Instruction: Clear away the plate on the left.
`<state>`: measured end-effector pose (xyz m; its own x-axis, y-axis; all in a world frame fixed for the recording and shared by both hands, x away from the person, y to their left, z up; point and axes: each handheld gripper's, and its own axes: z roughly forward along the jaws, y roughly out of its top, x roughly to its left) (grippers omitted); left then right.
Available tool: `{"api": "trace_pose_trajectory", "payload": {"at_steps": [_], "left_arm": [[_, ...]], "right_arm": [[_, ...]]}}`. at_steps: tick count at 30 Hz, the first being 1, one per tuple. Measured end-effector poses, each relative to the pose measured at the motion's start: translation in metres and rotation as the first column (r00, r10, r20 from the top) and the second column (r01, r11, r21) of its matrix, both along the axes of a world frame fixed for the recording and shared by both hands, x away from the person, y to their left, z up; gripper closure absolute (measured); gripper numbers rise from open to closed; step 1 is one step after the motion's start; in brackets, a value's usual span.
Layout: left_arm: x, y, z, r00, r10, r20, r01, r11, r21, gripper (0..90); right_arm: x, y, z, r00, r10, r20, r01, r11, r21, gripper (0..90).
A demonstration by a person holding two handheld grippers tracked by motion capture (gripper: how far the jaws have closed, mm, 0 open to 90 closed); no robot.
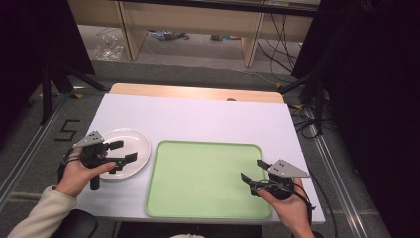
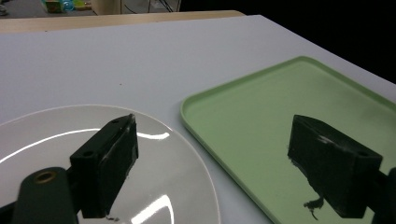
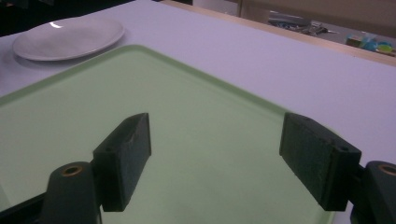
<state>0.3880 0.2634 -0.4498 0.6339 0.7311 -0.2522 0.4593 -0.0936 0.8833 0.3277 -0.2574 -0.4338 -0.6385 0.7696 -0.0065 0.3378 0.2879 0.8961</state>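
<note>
A white plate [image 1: 136, 144] sits at the front left of the white table, with a pale green tray [image 1: 203, 178] just to its right. My left gripper [image 1: 123, 151] hangs open over the plate's right side with nothing between its jaws. In the left gripper view the plate [image 2: 177, 158] lies under the left jaw and the tray [image 2: 243, 121] under the right jaw. My right gripper [image 1: 253, 171] stands open above the tray's right part, empty. The right gripper view shows the tray [image 3: 187, 121] beneath the jaws and the plate [image 3: 70, 37] far off at top left.
The white table top [image 1: 198, 116] has bare room behind the plate and tray. A wooden strip [image 1: 198, 92] runs along its far edge. Beyond it are the floor, desk legs, cables and dark stands at both sides.
</note>
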Motion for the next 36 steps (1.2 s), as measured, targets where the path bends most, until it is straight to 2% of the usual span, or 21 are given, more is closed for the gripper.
{"api": "trace_pose_trajectory", "payload": {"at_steps": [5,6,7,8,10,13,14,15,17,18,22,23,24,25,26,27,28,29,30,31,36], "left_arm": [[0.001,0.006,0.001,0.9998,0.019,-0.001,-0.019,0.9998,-0.007,16.3],[0.001,0.008,0.002,0.9996,0.027,-0.003,-0.027,0.9996,-0.008,16.6],[0.002,0.011,0.001,0.9996,0.027,-0.002,-0.027,0.9995,-0.012,17.3],[0.001,0.013,0.002,0.9987,0.049,-0.015,-0.05,0.9986,-0.017,17.8],[0.002,0.016,0.002,0.998,0.06,-0.019,-0.06,0.998,-0.019,19.6],[0.006,0.032,0.001,0.9916,0.121,-0.045,-0.123,0.9921,-0.028,21.9],[0.006,0.032,0.001,0.9916,0.121,-0.045,-0.123,0.9921,-0.028,22.4],[0.009,0.041,-0.001,0.9859,0.157,-0.058,-0.159,0.9869,-0.026,23.0],[0.011,0.052,-0.004,0.9787,0.191,-0.075,-0.194,0.9805,-0.031,24.4],[0.012,0.057,-0.006,0.9743,0.21,-0.081,-0.213,0.9763,-0.035,24.8],[0.016,0.079,-0.012,0.9555,0.273,-0.111,-0.279,0.9594,-0.04,25.7],[0.016,0.079,-0.012,0.9555,0.273,-0.111,-0.279,0.9594,-0.04,25.9],[0.017,0.087,-0.015,0.9467,0.293,-0.135,-0.3,0.9532,-0.038,26.4],[0.017,0.09,-0.018,0.9429,0.303,-0.139,-0.312,0.949,-0.048,26.9],[0.018,0.093,-0.02,0.9395,0.308,-0.15,-0.317,0.9472,-0.044,27.1],[0.017,0.096,-0.02,0.9331,0.314,-0.175,-0.322,0.9464,-0.021,27.2],[0.018,0.097,-0.023,0.9298,0.322,-0.179,-0.332,0.9427,-0.032,27.2],[0.018,0.1,-0.025,0.9286,0.324,-0.18,-0.333,0.9426,-0.021,27.4],[0.018,0.1,-0.025,0.9217,0.334,-0.198,-0.343,0.9393,-0.013,27.9],[0.019,0.101,-0.027,0.9198,0.339,-0.198,-0.351,0.9356,-0.032,28.0],[0.021,0.106,-0.034,0.9003,0.361,-0.244,-0.381,0.9236,-0.041,31.1]], "right_arm": [[0.0,0.0,0.0,1.0,0.0,0.008,0.0,1.0,-0.003,25.8],[-0.001,0.001,0.001,1.0,0.001,-0.009,-0.001,1.0,-0.001,25.8],[0.0,0.0,0.001,1.0,0.001,0.007,-0.001,1.0,-0.006,25.8],[0.0,0.001,0.0,0.9999,0.004,0.017,-0.004,1.0,0.003,25.8],[0.0,0.001,0.0,0.9999,0.003,0.012,-0.003,1.0,-0.005,25.8],[0.0,0.001,0.0,0.9999,0.003,0.016,-0.003,1.0,0.003,25.8],[-0.001,0.001,0.0,1.0,0.001,-0.008,-0.001,1.0,0.002,25.8],[0.0,0.0,0.0,1.0,0.002,0.005,-0.002,1.0,-0.005,25.9],[0.0,0.001,0.0,1.0,0.001,0.008,-0.001,1.0,-0.004,25.9],[-0.001,0.002,0.0,0.9999,0.005,-0.011,-0.005,1.0,0.006,25.9],[-0.001,0.001,0.001,0.9998,0.001,-0.019,-0.001,1.0,-0.008,26.0],[-0.001,0.001,0.001,0.9998,0.001,-0.019,-0.001,1.0,-0.008,26.0],[-0.001,0.001,0.001,1.0,-0.002,-0.002,0.002,1.0,-0.014,26.0],[-0.001,0.001,0.001,0.9999,0.002,-0.011,-0.002,1.0,-0.011,26.0],[-0.001,0.001,0.001,0.9998,0.001,-0.019,-0.002,1.0,-0.01,26.0],[-0.001,0.001,0.001,0.9998,0.001,-0.019,-0.002,1.0,-0.01,26.0],[-0.001,0.001,0.001,0.9998,0.001,-0.019,-0.001,1.0,-0.01,26.0],[-0.001,0.001,0.001,0.9998,0.002,-0.019,-0.002,1.0,-0.01,26.0],[-0.001,0.001,0.001,0.9998,0.002,-0.019,-0.002,1.0,-0.012,26.0],[0.0,0.001,0.001,1.0,0.0,-0.003,0.0,1.0,-0.017,26.1],[0.0,0.001,0.001,1.0,0.001,-0.005,-0.001,1.0,-0.017,26.2]]}}
